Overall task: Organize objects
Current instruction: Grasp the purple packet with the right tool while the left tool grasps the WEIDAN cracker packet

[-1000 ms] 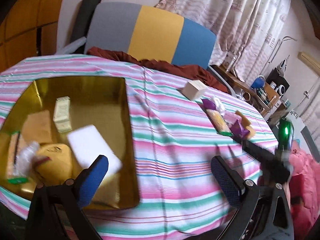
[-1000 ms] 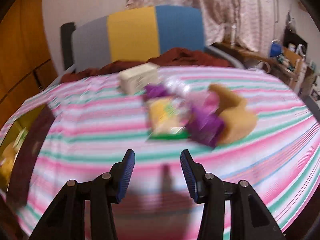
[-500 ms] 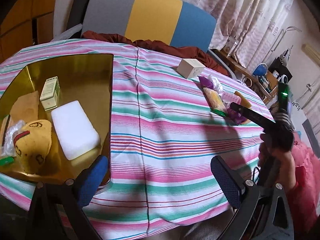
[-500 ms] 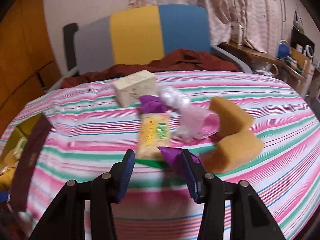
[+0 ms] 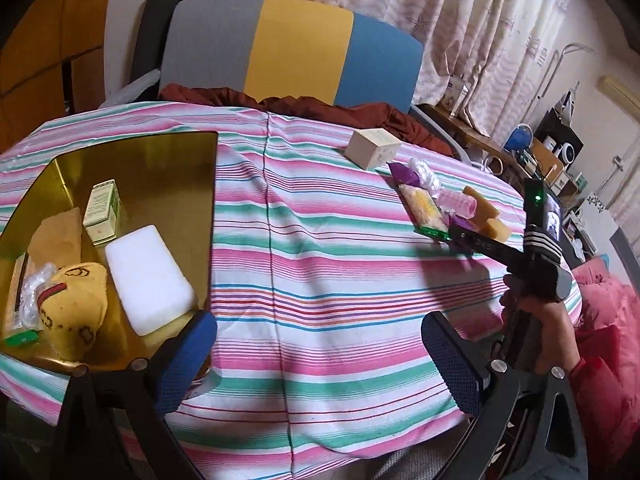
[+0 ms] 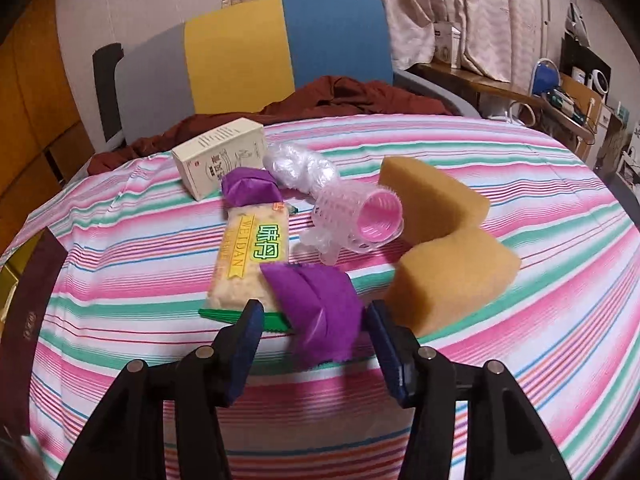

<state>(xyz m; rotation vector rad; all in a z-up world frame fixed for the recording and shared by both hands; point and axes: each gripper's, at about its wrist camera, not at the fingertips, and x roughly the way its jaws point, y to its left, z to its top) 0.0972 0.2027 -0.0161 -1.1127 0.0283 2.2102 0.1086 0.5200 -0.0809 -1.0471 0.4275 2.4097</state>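
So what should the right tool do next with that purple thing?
Probably ease forward a bit more, then close. The right tool is opening, and the purple wrapper lies between its pads without being pressed yet. The gold tray already holds sorted things, so the wrapper likely goes there next.

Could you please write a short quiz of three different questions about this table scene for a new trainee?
1. True or false: the right claw is clamped shut on the tan sponge.
2. What lies between the right claw's fingers? A) purple wrapper B) pink hair roller C) cream box
3. Fill in: the white foam block lies in the ____ tray.

Key: 1 false, its jaws are opening and the sponge lies beside it; 2 A; 3 gold.
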